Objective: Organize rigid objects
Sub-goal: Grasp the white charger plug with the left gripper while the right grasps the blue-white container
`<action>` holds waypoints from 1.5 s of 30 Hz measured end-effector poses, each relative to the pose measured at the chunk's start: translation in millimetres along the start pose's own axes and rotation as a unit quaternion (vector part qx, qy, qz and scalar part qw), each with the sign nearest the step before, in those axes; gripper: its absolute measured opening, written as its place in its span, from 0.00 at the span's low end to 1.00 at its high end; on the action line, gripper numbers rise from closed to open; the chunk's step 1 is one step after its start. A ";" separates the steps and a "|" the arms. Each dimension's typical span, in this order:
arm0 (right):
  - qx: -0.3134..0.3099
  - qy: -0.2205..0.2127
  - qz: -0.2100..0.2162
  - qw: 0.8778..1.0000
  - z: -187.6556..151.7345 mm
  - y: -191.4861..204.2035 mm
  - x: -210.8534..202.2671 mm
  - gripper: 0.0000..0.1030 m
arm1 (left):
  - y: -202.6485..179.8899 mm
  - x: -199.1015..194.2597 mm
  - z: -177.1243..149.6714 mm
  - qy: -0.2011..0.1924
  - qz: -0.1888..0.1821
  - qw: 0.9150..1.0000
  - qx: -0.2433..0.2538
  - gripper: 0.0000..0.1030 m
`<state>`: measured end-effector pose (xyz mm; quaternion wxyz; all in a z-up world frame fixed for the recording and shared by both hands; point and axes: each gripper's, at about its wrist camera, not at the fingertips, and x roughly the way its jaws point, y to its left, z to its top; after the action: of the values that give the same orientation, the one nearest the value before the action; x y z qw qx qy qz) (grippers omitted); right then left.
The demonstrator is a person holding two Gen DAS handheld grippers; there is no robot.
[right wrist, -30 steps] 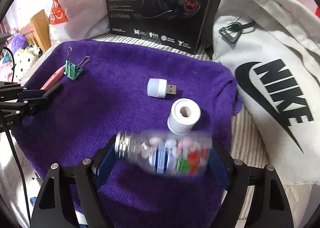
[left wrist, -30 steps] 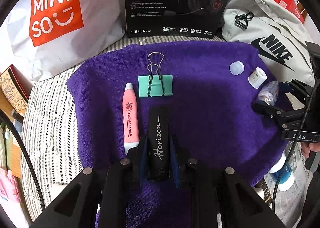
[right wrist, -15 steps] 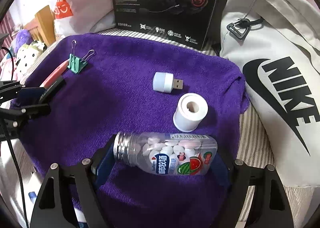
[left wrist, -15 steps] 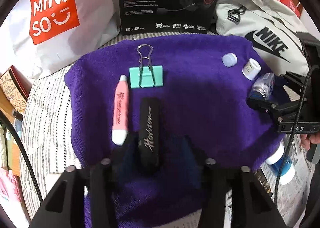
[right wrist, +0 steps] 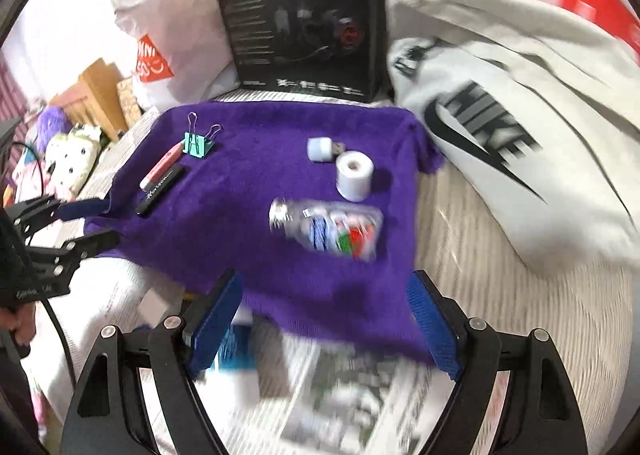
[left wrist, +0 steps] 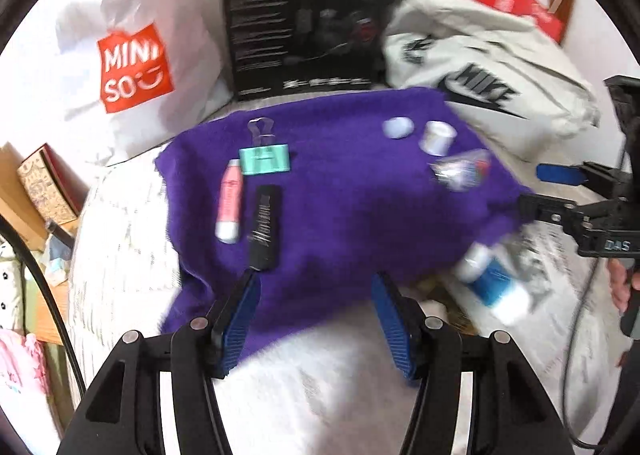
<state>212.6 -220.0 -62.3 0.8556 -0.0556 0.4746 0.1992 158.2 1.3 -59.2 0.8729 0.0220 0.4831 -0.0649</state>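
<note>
Cluttered bed with a striped sheet (right wrist: 480, 255), backed by a white shopping bag (left wrist: 132, 55), a black headset box (right wrist: 296, 15) and a grey drawstring bag (right wrist: 500, 103). On the sheet lies a purple towel (right wrist: 280, 183), the sorting surface.

On the towel's left side: teal binder clip (left wrist: 264, 158), pink tube (left wrist: 229, 199) and black case (left wrist: 264, 227), the last two lying side by side, long axes running away from the left camera. On its right side: clear candy bottle (right wrist: 328, 231) on its side, long axis across the right camera's view with the metal cap pointing left; white roll (right wrist: 354, 175) just behind it; small USB light (right wrist: 322, 148) further back.

Left hand-held gripper (left wrist: 316, 307) is released, jaws wide, empty, off the towel's near edge; the black case sits just ahead of its left finger. Right hand-held gripper (right wrist: 324, 315) is also released and empty, near edge of towel, bottle straight ahead.

Both groups look placed. A blue-and-white bottle (left wrist: 494, 287) lies off the towel near the right hand-held gripper; probably that arm's next pick, though blur hides its exact pose.
</note>
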 end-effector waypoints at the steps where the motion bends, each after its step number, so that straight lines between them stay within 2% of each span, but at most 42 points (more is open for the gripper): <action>1: 0.006 -0.001 0.000 1.000 -5.0 -1.3 -4.8 0.81 | -7.2 -4.0 -4.4 -0.001 -0.014 1.000 -0.002 0.54; 3: 0.019 -0.003 0.006 1.000 -18.9 -3.2 -15.5 0.81 | -17.7 -5.2 -12.9 0.003 -0.024 1.000 -0.001 0.54; 9: 0.046 0.004 0.011 0.999 -61.8 -5.4 -37.8 0.81 | -39.1 13.4 -31.7 0.030 -0.025 0.999 -0.002 0.54; 14: 0.067 0.011 0.020 0.997 -86.0 -10.2 -41.4 0.81 | -50.9 32.7 -32.1 0.052 -0.018 0.998 -0.014 0.54; 19: 0.074 0.020 0.021 0.997 -102.9 -14.5 -43.6 0.81 | -53.3 47.9 -30.7 0.064 0.016 0.998 -0.008 0.55; 21: 0.072 0.019 0.018 0.997 -106.7 -15.1 -46.2 0.81 | -47.3 49.1 -31.0 0.064 0.019 0.998 -0.021 0.55; 24: 0.071 0.018 0.027 0.997 -108.9 -15.5 -46.8 0.81 | -45.9 51.6 -29.3 0.064 0.018 0.997 -0.033 0.55; 28: 0.072 0.016 0.036 0.997 -106.5 -14.4 -42.5 0.81 | -55.9 57.6 -25.6 0.060 0.033 0.998 -0.008 0.54; 30: 0.071 0.014 0.043 0.996 -103.9 -12.6 -39.2 0.81 | -57.2 56.9 -24.9 0.052 0.024 0.998 -0.004 0.42; 31: 0.068 0.013 0.044 0.997 -102.3 -10.9 -37.3 0.81 | -56.6 56.6 -24.6 0.051 0.024 0.998 -0.005 0.40; 35: 0.048 0.015 0.047 0.998 -92.8 2.1 -26.0 0.81 | -55.4 53.2 -26.1 0.056 0.028 0.998 0.001 0.40; 41: 0.008 0.015 0.055 0.998 -74.6 28.0 -5.9 0.81 | -29.8 44.3 -38.2 0.061 0.039 0.997 -0.018 0.40; 45: -0.019 0.024 0.051 0.998 -63.0 43.2 13.9 0.75 | -12.6 40.8 -45.0 0.063 0.038 0.997 -0.034 0.40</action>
<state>152.4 -194.5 -104.1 0.8315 -0.0518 0.4933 0.2503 140.0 -10.4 -117.3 0.8429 0.0150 0.5377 -0.0141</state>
